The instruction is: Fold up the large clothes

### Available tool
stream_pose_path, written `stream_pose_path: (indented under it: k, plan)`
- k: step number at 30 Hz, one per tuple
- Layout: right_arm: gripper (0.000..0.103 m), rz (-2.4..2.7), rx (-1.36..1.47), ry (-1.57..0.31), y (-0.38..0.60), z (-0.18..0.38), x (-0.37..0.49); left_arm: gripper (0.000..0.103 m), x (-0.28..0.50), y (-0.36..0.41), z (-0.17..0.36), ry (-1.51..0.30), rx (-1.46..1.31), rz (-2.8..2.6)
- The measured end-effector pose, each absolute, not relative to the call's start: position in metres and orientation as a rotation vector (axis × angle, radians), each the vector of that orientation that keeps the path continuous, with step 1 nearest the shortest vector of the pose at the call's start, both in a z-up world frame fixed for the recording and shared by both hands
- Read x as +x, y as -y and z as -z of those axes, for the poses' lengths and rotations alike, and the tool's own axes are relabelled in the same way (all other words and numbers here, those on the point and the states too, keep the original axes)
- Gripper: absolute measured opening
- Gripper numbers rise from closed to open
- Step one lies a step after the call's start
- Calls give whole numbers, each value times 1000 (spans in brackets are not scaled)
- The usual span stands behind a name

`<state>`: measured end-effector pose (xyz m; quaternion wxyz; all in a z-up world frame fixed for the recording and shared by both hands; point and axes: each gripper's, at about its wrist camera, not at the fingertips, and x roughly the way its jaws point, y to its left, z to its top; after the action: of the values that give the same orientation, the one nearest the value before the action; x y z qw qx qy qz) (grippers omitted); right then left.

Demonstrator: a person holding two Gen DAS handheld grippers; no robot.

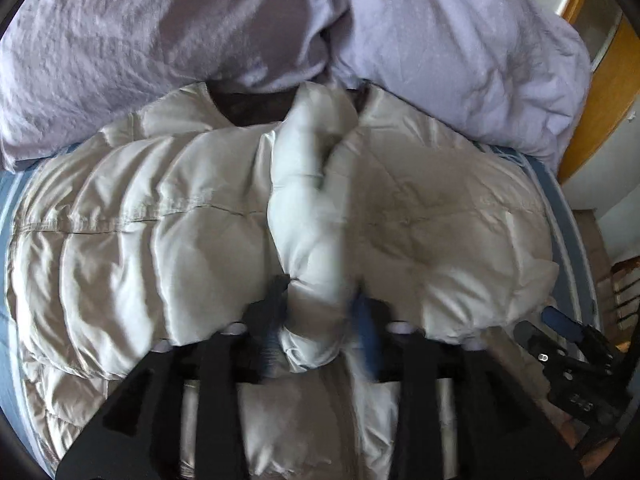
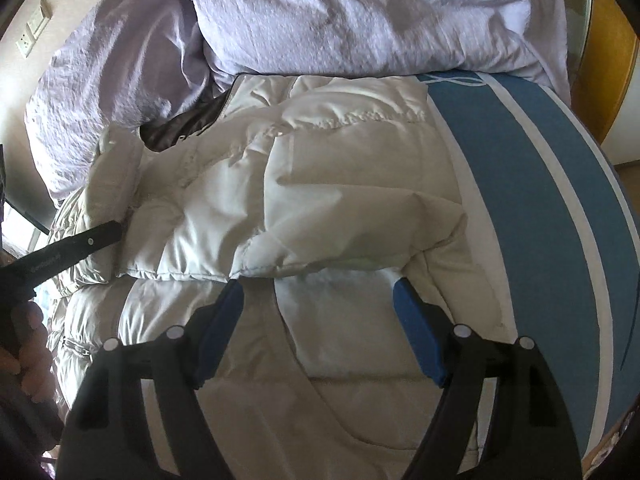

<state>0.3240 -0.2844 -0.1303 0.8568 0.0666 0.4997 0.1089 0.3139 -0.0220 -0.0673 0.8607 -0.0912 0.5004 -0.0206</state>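
Observation:
A pale grey puffer jacket [image 1: 140,220] lies spread on the bed, dark lining showing at its collar [image 1: 256,108]. My left gripper [image 1: 320,300] is shut on the jacket's sleeve [image 1: 308,200], which stands up as a puffy ridge over the jacket's middle. In the right wrist view the jacket [image 2: 320,184] has its right side folded inward. My right gripper [image 2: 318,296] is open and empty, fingers [image 2: 416,328] just in front of the folded edge. The right gripper also shows at the lower right of the left wrist view [image 1: 568,344].
A rumpled lilac duvet [image 1: 460,52] and pillow [image 1: 140,40] are piled behind the jacket. The blue sheet with white stripes [image 2: 540,168] shows on the right. A wooden bed frame [image 1: 600,92] and the floor lie beyond the right edge.

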Motion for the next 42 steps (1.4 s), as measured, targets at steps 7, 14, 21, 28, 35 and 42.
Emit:
stream_pose_path:
  k: [7,14,21,28,35,42]
  plan:
    - [77,-221,140,-1033,295,123,306,72,281,23,56,-1015,-155,90]
    - [78,-197,140,-1030,322,117,269,72,212,-36,56,-994,-177,19]
    - [80,-137,192,-1072,362,126,220,72,130,-106,66,-994,-193,-119]
    - [81,-111,256,-1125,390,142,183,72,65,-166,80,-1012,-278,-264]
    - [81,-116,313,-1151,406,153,167,72,33,-203,96,-1028,-387,-330]
    - [71,-143,320,-1177,404,162,159,71,26,-206,107,-1030,-485,-302]
